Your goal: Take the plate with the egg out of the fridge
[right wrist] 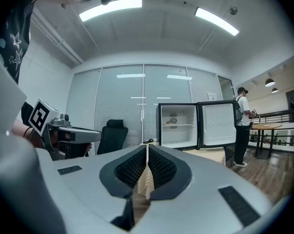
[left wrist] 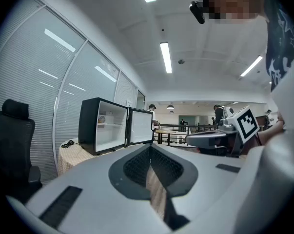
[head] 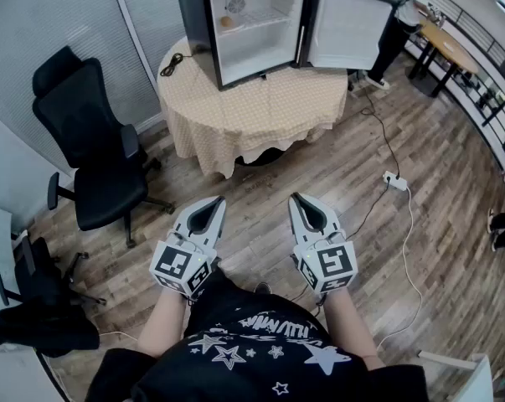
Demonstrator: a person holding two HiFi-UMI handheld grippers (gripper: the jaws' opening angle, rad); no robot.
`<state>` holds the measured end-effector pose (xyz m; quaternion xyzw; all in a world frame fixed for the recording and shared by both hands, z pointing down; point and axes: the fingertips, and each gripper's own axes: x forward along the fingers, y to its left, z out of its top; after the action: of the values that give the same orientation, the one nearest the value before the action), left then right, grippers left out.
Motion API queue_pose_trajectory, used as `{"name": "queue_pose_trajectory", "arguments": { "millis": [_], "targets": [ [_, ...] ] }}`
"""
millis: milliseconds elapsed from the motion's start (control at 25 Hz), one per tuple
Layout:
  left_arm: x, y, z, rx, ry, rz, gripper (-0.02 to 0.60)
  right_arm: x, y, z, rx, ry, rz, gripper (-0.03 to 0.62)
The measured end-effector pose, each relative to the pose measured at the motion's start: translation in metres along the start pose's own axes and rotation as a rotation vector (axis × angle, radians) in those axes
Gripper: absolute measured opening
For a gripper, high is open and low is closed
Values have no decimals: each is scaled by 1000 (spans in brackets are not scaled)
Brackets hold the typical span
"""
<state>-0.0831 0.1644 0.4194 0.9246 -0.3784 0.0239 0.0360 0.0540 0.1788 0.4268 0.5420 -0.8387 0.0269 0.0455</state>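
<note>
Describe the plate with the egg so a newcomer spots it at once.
Find the round table with the beige cloth; an open black mini fridge stands on it. The plate sits left on its upper shelf, the only loose thing inside.

At your twelve o'clock stands a round bench (head: 260, 111) draped in beige cloth. A black office chair (head: 101, 157) sits at ten, and a white power strip (head: 395, 179) lies on the wooden floor (head: 319, 182) at two.

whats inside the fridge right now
The open fridge holds a small plate on its upper shelf, at the left; what lies on it is too small to tell. Below the shelf nothing shows.
</note>
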Motion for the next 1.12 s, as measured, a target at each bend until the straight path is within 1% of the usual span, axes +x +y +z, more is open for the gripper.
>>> {"name": "queue_pose_trajectory", "arguments": {
  "millis": [480, 600, 880, 960, 1120],
  "targets": [
    [-8, -6, -7, -2, 15, -1, 8, -9, 7, -5, 2, 8, 1, 35],
    [-6, -8, -9, -1, 22, -3, 8, -8, 5, -8, 2, 16, -11, 34],
    [-21, -18, -5, -1, -6, -1, 8, -16, 5, -17, 122, -31, 31, 35],
    [-23, -13, -2, 11, -8, 18, 8, -13, 7, -15, 116, -33, 42, 35],
    [-26, -5, -2, 13, -14, 63, 8, -9, 10, -16, 53, -22, 54, 35]
  ]
}}
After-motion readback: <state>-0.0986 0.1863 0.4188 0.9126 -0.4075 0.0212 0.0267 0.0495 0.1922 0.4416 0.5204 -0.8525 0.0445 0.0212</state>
